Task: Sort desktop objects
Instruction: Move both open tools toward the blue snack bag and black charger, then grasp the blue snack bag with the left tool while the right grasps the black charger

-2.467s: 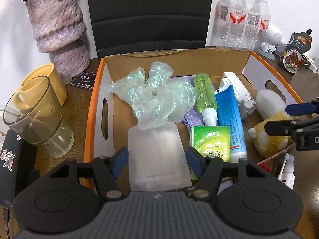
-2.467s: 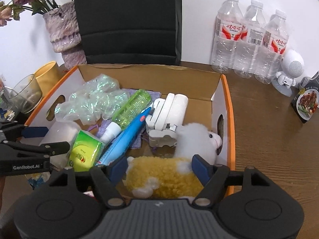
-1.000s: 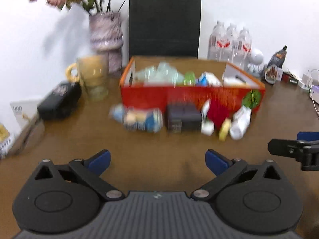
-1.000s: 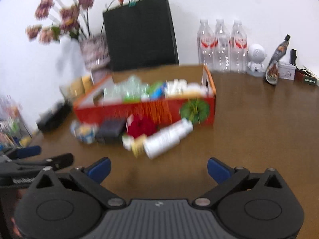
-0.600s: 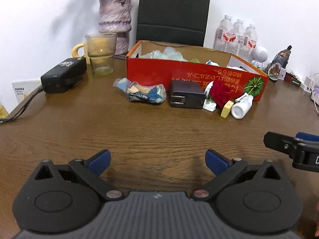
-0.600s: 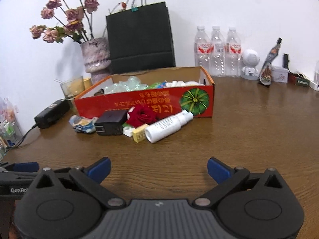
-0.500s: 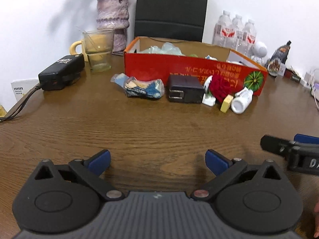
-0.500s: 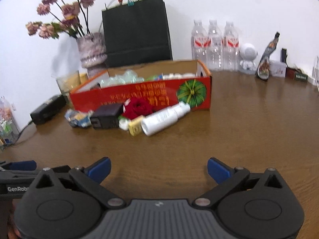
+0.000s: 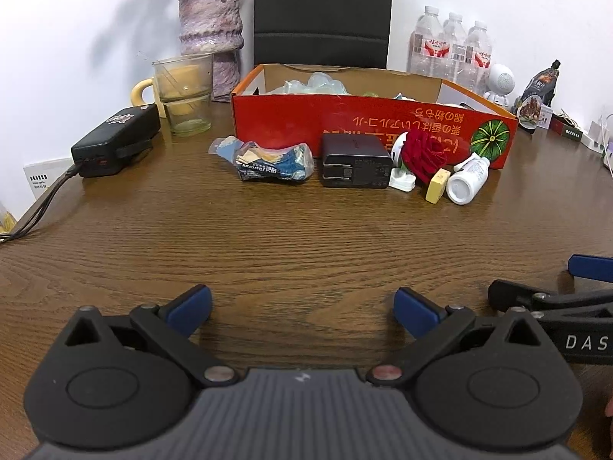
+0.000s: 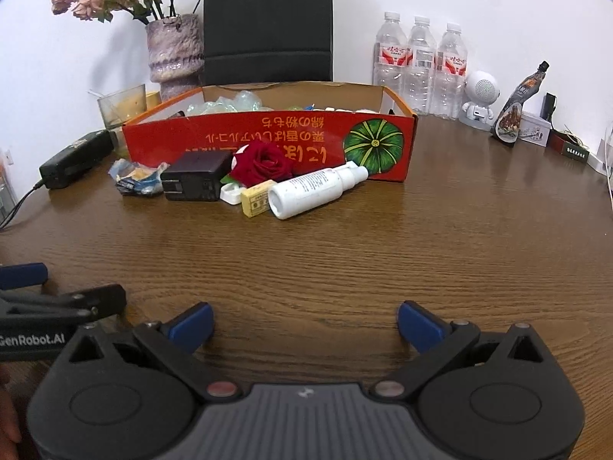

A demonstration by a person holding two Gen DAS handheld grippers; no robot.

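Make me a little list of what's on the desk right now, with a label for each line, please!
box: red cardboard box, open top, already holding bits and pieces
in front of box, left to right: crinkly blue packet, black charger, red rose, yellow eraser, white spray bottle lying on its side
left gripper: open, empty, over bare table
right gripper: open, empty, over bare table
behind box: purple vase, black bag, three water bottles
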